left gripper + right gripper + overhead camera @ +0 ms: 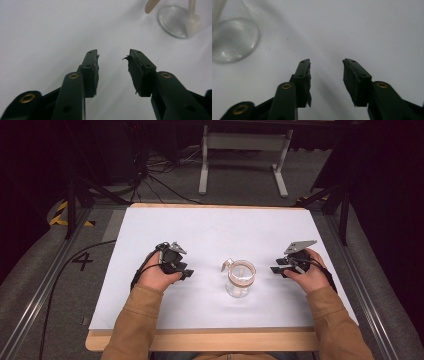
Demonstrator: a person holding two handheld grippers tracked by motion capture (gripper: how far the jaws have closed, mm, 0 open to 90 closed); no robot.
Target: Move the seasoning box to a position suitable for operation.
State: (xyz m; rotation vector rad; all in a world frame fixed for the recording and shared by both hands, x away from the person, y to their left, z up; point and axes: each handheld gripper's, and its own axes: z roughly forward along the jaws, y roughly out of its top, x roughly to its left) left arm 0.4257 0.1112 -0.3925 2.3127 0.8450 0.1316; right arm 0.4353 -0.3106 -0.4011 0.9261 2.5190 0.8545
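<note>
A clear glass jar [240, 279] with a tan band and a hinged lid stands on the white table [210, 230], between my two grippers. My left gripper [186, 272] rests to its left, jaws apart with nothing between them. The left gripper view has the same gripper [113, 56] over bare white surface, with the jar's base [175, 22] at the upper right. My right gripper [276, 269] sits to the jar's right, pointing at it, also open and empty. In the right gripper view that gripper [326, 62] has the jar's base [233, 40] at the upper left.
The table's wooden front edge [200, 340] runs below my forearms. Beyond the far edge stand a white frame's legs [245, 160] and floor cables [160, 175]. A metal rail [47, 285] runs along the table's left side.
</note>
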